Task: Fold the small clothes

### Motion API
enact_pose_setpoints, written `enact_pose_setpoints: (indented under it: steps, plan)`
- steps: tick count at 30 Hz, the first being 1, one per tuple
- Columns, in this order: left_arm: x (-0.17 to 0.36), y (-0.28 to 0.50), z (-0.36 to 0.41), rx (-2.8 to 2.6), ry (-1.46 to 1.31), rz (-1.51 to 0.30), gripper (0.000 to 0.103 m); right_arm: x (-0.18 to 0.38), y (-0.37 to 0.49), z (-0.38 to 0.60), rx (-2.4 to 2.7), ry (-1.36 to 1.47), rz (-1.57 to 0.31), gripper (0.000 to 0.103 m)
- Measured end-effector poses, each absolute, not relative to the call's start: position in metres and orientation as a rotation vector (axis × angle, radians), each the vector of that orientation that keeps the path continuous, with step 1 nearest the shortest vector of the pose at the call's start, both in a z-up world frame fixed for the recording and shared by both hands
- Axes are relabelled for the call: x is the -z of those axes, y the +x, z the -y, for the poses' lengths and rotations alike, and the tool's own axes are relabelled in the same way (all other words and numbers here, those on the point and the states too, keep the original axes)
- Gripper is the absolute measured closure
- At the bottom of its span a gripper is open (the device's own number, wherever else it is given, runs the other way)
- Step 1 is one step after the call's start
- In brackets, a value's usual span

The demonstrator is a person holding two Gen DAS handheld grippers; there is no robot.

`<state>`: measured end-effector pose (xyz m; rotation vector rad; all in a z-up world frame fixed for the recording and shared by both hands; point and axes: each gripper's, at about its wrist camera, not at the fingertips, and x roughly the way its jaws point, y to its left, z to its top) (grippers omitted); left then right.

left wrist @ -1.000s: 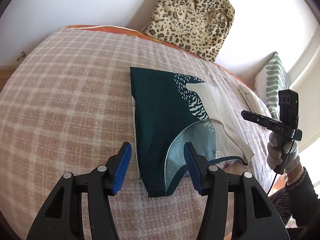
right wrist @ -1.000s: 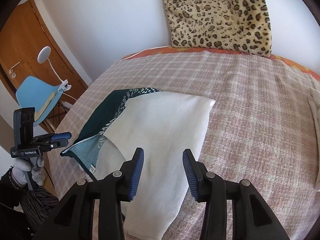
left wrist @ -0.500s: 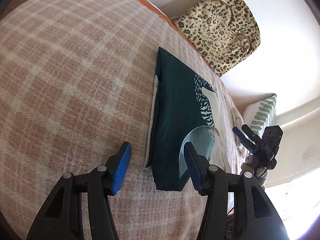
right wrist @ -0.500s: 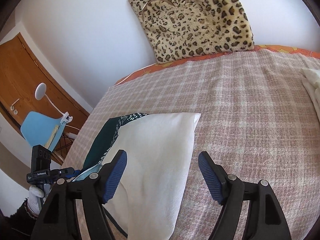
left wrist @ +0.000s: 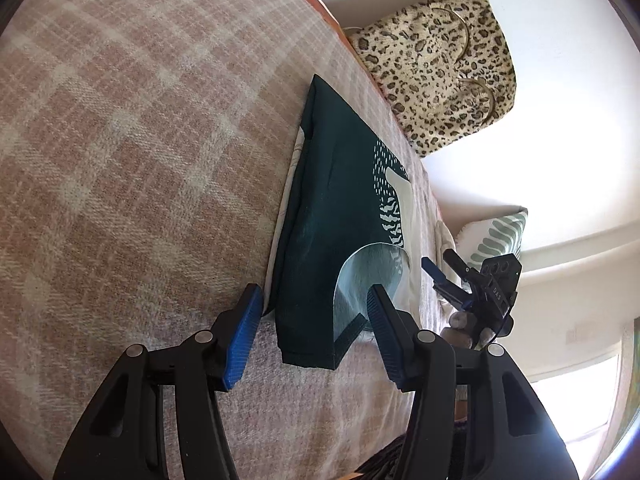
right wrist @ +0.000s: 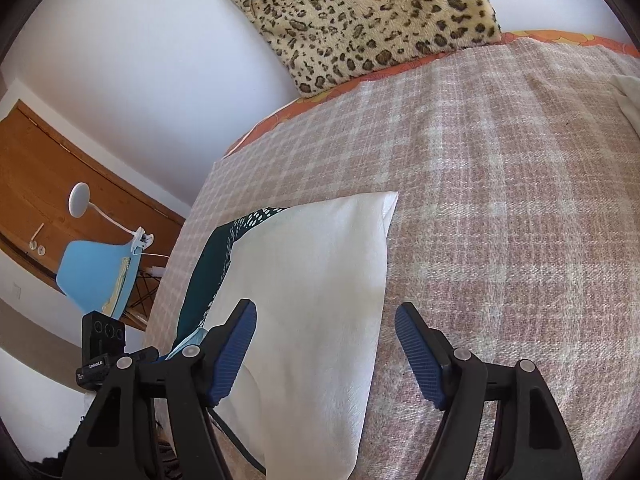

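Shirt half-folded, centre frame on the bed.
Soft, light, limp; I'd pinch its near hem corners. Left gripper and right gripper jaws spread, empty.

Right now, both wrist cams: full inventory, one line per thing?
folded shirt: 1, dark green and white, teal inside the neck, flat on the blanket
plaid blanket: 1, pink and cream, covers the bed
leopard-print bag: 1, tan with dark spots, against the wall
leaf-print pillow: 1, white and green, far side of the bed
white cloth: 1, bed's right edge
blue chair: 1, by the wooden door
clip lamp: 1, white, on the chair
left gripper: open, at the shirt's near end
right gripper: open, over the shirt's white edge
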<state>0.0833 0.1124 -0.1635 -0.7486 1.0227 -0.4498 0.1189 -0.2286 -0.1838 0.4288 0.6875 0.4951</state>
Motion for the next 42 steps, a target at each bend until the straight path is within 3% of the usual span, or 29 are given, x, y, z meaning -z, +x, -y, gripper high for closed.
enact_pose_setpoints:
  steps: [9, 27, 29, 33, 34, 37, 42]
  plan:
    - [0.168, 0.096, -0.095, 0.496, -0.752, -1.048, 0.050, 0.194, 0.143, 0.239, -0.531, 0.572, -0.727, 0.029]
    - [0.171, 0.109, -0.082, 0.502, -0.726, -1.017, 0.053, 0.196, 0.183, 0.200, -0.646, 0.635, -0.720, 0.050]
    - [0.173, 0.109, -0.081, 0.500, -0.708, -1.024, 0.067, 0.197, 0.184, 0.196, -0.646, 0.619, -0.721, 0.056]
    - [0.177, 0.110, -0.080, 0.472, -0.677, -1.034, 0.090, 0.203, 0.187, 0.201, -0.610, 0.658, -0.733, 0.084]
    - [0.176, 0.110, -0.079, 0.464, -0.667, -1.031, 0.093, 0.204, 0.187, 0.204, -0.598, 0.665, -0.737, 0.092]
    - [0.172, 0.107, -0.076, 0.457, -0.628, -1.013, 0.094, 0.199, 0.184, 0.204, -0.570, 0.640, -0.722, 0.099]
    - [0.163, 0.101, -0.071, 0.452, -0.549, -0.978, 0.095, 0.179, 0.173, 0.192, -0.573, 0.527, -0.684, 0.100]
